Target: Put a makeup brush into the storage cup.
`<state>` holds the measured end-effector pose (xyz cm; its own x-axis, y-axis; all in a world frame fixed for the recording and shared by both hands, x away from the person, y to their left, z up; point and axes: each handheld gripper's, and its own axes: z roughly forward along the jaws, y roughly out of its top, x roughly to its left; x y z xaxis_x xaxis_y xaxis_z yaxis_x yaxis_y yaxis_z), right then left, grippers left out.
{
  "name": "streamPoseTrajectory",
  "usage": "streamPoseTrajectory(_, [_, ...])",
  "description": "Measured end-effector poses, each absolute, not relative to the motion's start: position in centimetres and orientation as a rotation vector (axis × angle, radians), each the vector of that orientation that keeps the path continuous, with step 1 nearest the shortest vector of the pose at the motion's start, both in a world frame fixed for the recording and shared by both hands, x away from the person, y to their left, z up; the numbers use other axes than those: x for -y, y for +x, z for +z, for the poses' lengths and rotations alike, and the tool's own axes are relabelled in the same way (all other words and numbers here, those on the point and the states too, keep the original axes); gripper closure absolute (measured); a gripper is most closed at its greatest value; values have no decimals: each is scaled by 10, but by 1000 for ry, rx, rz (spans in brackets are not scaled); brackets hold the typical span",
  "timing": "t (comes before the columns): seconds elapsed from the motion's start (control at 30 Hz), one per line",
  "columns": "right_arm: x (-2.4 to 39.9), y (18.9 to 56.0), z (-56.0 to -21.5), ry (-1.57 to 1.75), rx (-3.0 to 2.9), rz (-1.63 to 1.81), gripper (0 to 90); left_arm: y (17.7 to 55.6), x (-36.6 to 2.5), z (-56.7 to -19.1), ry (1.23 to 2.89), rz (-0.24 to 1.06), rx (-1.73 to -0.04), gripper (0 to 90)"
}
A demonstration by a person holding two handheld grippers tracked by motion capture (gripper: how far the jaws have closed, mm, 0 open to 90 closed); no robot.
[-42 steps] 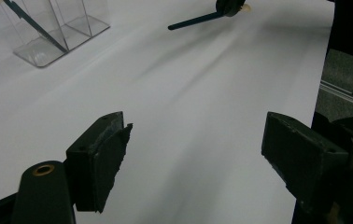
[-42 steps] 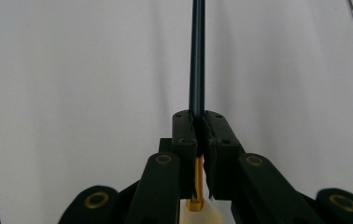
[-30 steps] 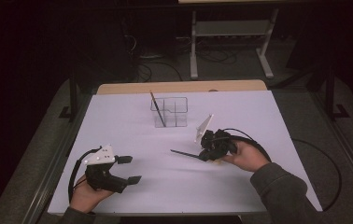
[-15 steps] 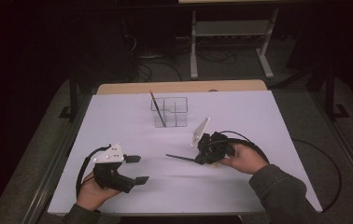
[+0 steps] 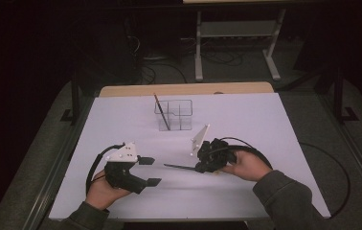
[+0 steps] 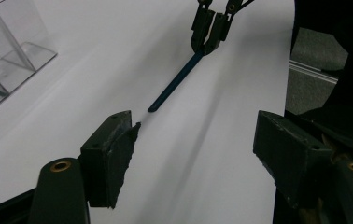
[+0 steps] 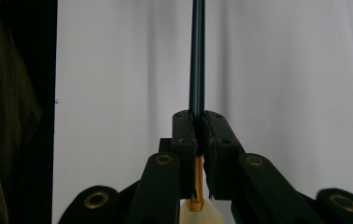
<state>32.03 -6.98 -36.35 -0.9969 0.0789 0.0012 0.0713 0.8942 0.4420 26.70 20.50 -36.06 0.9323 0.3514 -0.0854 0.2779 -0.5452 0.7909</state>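
Right gripper (image 5: 202, 167) pinches a dark blue pencil (image 5: 180, 166) at its ferrule end, jaws pressed together on the shaft; the pencil (image 7: 196, 56) projects straight out over the white table (image 5: 275, 124), tip toward the left gripper (image 5: 149, 171). Left gripper jaws stand spread wide and hold nothing, near the pencil tip (image 6: 152, 108). Farther back stands a clear compartmented organizer (image 5: 174, 115) with one dark stick (image 5: 162, 111) leaning in its left compartment.
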Motion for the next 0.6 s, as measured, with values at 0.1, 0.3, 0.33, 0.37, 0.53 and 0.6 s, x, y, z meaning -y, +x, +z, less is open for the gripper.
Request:
streamPoseTrajectory(0.1, [68,319,-362,106,-3039,705,830,269,-201,-359,2188,85,-443,310])
streamPoseTrajectory(0.3, [64,315,-360,73,-3040,704,830,274,-194,-355,2214,56,-402,356])
streamPoseTrajectory(0.33, [63,314,-359,68,-3042,706,830,274,-192,-355,2221,57,-400,361])
streamPoseTrajectory(0.37, [63,314,-359,64,-3038,704,830,275,-191,-354,2223,46,-401,365])
streamPoseTrajectory(0.53, [59,311,-357,33,-3038,700,830,278,-186,-353,2237,32,-381,401])
streamPoseTrajectory(0.6, [57,310,-356,21,-3041,702,830,280,-184,-353,2250,24,-371,420])
